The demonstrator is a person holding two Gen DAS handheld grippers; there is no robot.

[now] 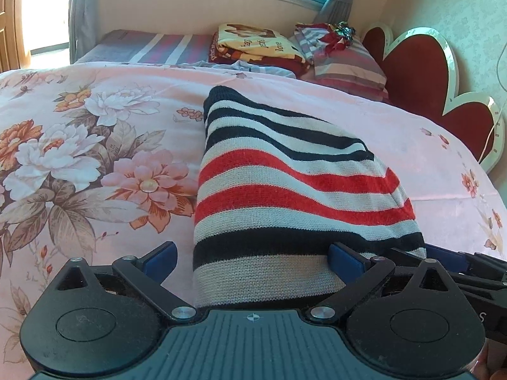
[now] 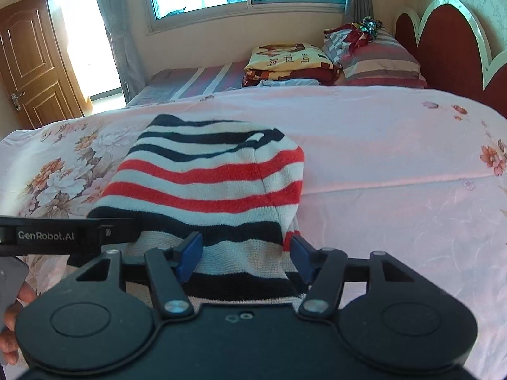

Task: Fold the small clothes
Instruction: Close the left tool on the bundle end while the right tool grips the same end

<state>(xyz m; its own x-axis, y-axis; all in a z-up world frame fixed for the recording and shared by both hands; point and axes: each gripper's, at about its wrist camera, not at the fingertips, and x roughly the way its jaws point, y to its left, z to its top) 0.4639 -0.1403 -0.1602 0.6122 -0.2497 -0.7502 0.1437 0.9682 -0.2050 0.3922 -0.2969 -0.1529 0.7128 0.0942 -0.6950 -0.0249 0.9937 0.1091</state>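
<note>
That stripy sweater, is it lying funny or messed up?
A bit. The stripy sweater is folded on the flowery bedspread, but its far end is bunched and lopsided, and one corner pokes out by the right gripper. The left gripper and the right both stand open around its near edge. No tear shows.

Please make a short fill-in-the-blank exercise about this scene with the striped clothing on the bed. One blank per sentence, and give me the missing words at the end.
1. The striped sweater has bands of white, dark navy and ____.
2. It lies on a pink bedspread printed with ____.
3. The headboard is dark red with a ____ border.
4. The fingers of both grippers carry pads coloured ____.

Missing words: red; flowers; white; blue
</note>
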